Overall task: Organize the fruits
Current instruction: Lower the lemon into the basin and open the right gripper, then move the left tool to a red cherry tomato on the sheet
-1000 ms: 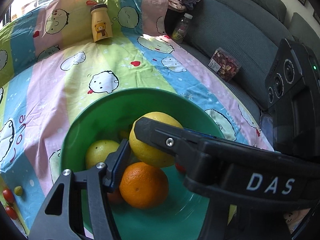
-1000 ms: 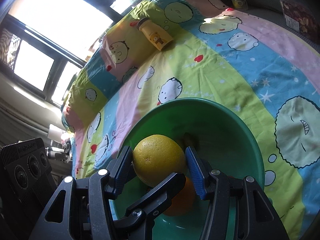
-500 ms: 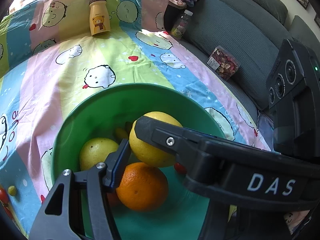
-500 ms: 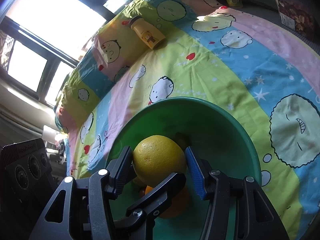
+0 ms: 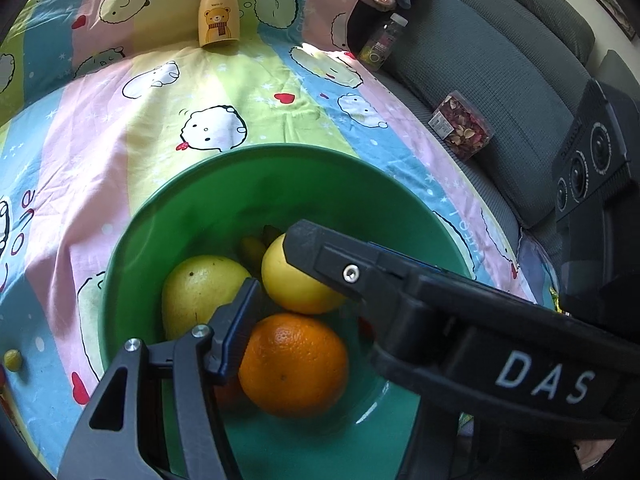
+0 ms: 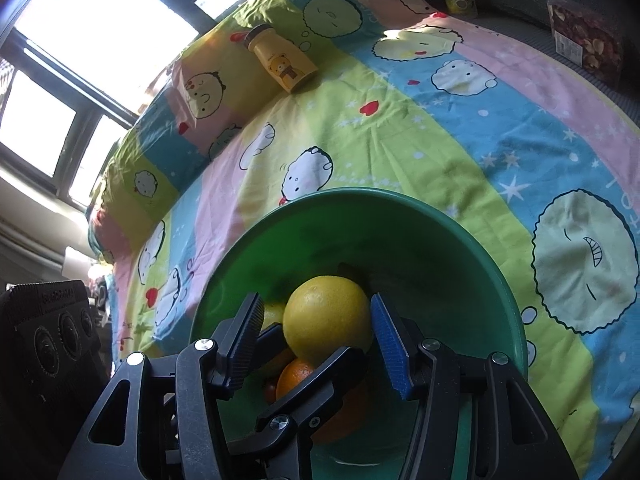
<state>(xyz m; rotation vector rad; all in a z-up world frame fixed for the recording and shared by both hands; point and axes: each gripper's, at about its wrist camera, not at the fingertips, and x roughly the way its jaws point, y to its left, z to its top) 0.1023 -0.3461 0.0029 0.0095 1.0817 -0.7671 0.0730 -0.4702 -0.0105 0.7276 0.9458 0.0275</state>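
Observation:
A green bowl (image 5: pixel 132 240) (image 6: pixel 460 248) sits on a patterned cloth and holds an orange (image 5: pixel 294 364), a yellow-green fruit (image 5: pixel 200 292) and a round yellow citrus (image 5: pixel 296 284) (image 6: pixel 328 320). My right gripper (image 6: pixel 316 336) reaches into the bowl; its jaws stand apart on either side of the yellow citrus, with a gap on the left. My left gripper (image 5: pixel 304 320) hovers open over the orange; only its left finger (image 5: pixel 236 328) shows, the right one is hidden behind the right gripper's black arm (image 5: pixel 440 312).
A yellow bear-print bottle (image 5: pixel 218 10) (image 6: pixel 282 58) lies at the cloth's far end. A drink bottle (image 5: pixel 382 42) and a clear box of dried fruit (image 5: pixel 460 126) rest on the grey sofa (image 5: pixel 500 60). Small fruits (image 5: pixel 12 360) lie left of the bowl.
The right gripper lowered the yellow citrus into the bowl among the other fruit and its jaws spread apart. The left gripper's view shifted slightly.

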